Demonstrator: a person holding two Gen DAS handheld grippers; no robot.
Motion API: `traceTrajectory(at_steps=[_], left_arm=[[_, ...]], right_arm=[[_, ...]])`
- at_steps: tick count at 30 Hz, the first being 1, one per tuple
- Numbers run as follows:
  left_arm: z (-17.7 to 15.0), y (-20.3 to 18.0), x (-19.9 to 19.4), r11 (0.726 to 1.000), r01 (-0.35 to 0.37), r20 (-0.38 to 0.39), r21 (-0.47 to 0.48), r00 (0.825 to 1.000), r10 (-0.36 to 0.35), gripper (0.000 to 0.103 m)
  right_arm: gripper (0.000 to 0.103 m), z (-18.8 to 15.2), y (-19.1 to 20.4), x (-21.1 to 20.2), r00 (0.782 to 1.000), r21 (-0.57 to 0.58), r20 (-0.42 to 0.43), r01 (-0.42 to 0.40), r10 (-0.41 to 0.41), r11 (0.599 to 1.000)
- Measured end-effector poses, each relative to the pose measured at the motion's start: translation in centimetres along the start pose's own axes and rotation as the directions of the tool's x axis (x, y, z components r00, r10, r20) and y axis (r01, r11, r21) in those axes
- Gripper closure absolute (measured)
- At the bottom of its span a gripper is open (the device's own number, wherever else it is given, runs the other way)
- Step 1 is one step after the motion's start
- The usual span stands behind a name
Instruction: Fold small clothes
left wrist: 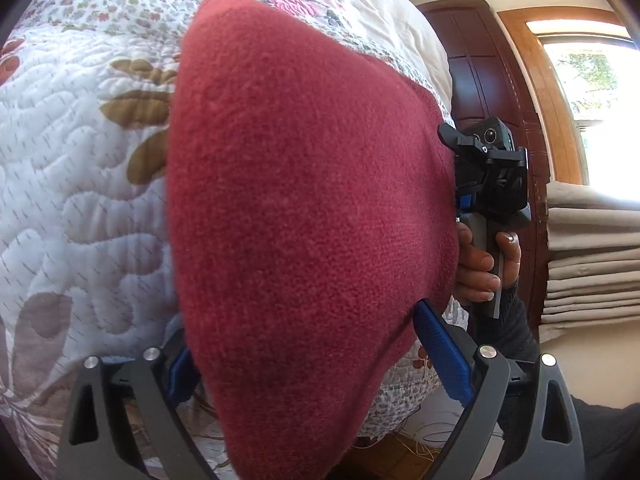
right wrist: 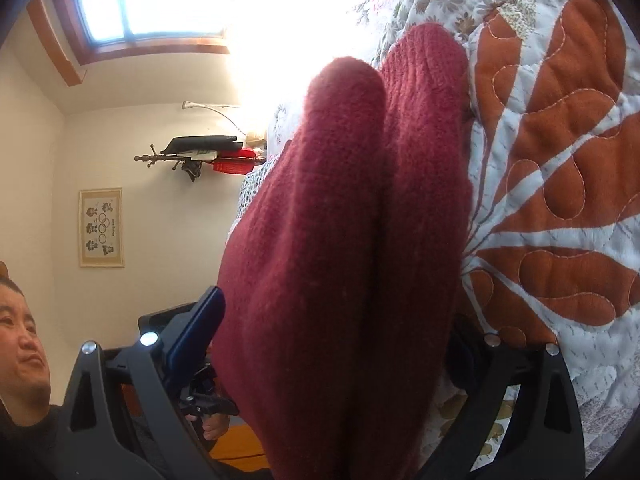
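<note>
A dark red knit garment [left wrist: 300, 200] lies doubled on the flowered quilt [left wrist: 80, 180] and hangs past the bed's edge. It fills the gap of my left gripper [left wrist: 310, 360], whose jaws stand wide. The right blue pad [left wrist: 440, 356] is bare, while the left one is half hidden behind the cloth. In the right wrist view the garment [right wrist: 360, 240] shows two rolled layers between the wide jaws of my right gripper [right wrist: 328, 344]. The fingertip [right wrist: 196, 332] on the room side is free, and the other is hidden on the quilt [right wrist: 560, 200] side. The right gripper's body [left wrist: 488, 172] and a hand [left wrist: 480, 264] sit at the cloth's right edge.
A dark wooden wardrobe [left wrist: 492, 80], a window [left wrist: 588, 80] and stacked beige fabric [left wrist: 592, 260] stand beyond the bed. Cables [left wrist: 420, 440] lie on the floor below. A person [right wrist: 24, 420] sits close by the bed. A coat rack [right wrist: 192, 156] and a framed picture [right wrist: 100, 228] are at the wall.
</note>
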State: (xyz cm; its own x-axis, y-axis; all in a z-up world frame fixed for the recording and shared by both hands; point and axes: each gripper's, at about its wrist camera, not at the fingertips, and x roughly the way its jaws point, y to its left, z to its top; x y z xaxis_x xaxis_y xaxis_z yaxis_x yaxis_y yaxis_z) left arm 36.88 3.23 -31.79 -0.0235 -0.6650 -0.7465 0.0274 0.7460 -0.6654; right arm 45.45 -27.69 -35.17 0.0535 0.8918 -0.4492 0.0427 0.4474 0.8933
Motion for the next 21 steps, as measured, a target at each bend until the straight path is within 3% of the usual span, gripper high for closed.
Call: traceTrajectory(at_steps=[2,4,6,9,15,21], left_arm=[[-0.1,0.1,0.0,1.000,-0.018,-0.011,-0.001,1.000,0.018,0.027],[0.1,0.8,-0.5,1.000,-0.006,-0.020,-0.015,1.000,0.005,0.036],[0.1,1.2,-0.8,1.000,0.000,-0.025,-0.016,1.000,0.000,0.041],[0.1,1.5,-1.0,1.000,-0.004,-0.029,-0.007,1.000,0.004,0.045],[0.0,1.4,-0.9,1.000,0.004,-0.029,0.004,1.000,-0.004,0.048],[-0.1,2.1,-1.5,1.000,0.019,-0.028,0.014,0.999,-0.019,0.051]], right_arm=[[0.013,-0.1,0.6,-0.1,0.999,-0.028,0.001,0.042,-0.042,0.999],[0.032,-0.6,1.0,-0.9,0.996,-0.045,0.015,0.088,-0.087,0.995],[0.049,-0.6,1.5,-1.8,0.997,-0.043,0.039,0.061,-0.059,0.997],[0.052,-0.5,1.8,-2.1,0.997,-0.053,0.050,0.056,-0.053,0.997],[0.040,0.3,2.3,0.7,0.998,-0.040,0.018,0.064,-0.064,0.997],[0.056,-0.2,1.7,0.0,0.997,-0.013,0.043,0.058,-0.057,0.998]])
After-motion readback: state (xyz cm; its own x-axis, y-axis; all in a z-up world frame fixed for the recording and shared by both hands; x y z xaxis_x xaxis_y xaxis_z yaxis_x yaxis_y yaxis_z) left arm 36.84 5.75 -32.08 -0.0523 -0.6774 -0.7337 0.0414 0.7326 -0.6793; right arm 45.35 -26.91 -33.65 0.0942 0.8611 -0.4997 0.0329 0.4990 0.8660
